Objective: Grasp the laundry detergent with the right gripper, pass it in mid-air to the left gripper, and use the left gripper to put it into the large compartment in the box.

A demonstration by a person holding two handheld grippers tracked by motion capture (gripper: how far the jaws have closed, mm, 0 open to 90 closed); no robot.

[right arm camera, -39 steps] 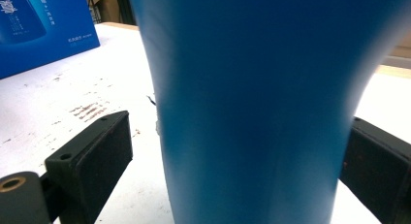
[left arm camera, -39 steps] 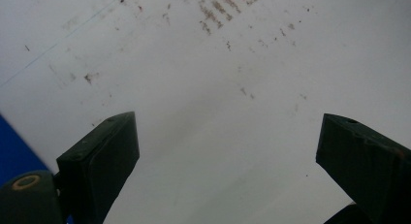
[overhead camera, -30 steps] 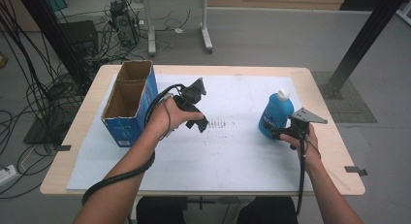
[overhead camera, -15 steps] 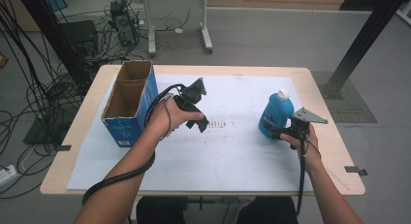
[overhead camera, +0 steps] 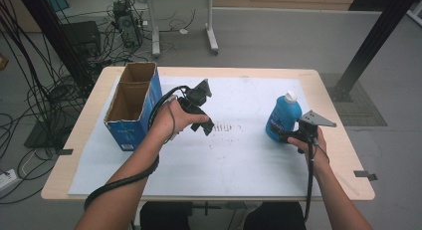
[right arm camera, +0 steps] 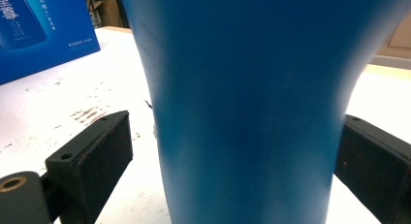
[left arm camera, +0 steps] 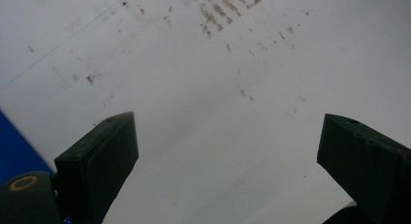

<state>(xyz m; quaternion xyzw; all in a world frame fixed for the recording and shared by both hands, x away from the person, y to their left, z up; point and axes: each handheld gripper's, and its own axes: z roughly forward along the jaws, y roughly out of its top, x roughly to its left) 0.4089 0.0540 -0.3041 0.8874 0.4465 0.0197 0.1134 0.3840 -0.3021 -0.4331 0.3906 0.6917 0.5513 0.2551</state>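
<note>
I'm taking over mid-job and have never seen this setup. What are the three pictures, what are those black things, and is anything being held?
There is no robot arm here. A person at a table holds a hand-operated two-jaw gripper in each hand. The high view looks down from above the person's side, and each of the other two pictures comes from a camera riding on one gripper, looking along its black jaws.

On the white sheet covering the table stand an open blue cardboard box at the left and a blue bottle with a white cap at the right.

The left gripper is open over bare, scuffed sheet and holds nothing. The right gripper has its jaws on either side of the bottle's lower part. There is a gap at the near jaw, so it is open around the bottle, not gripping it yet.
</note>
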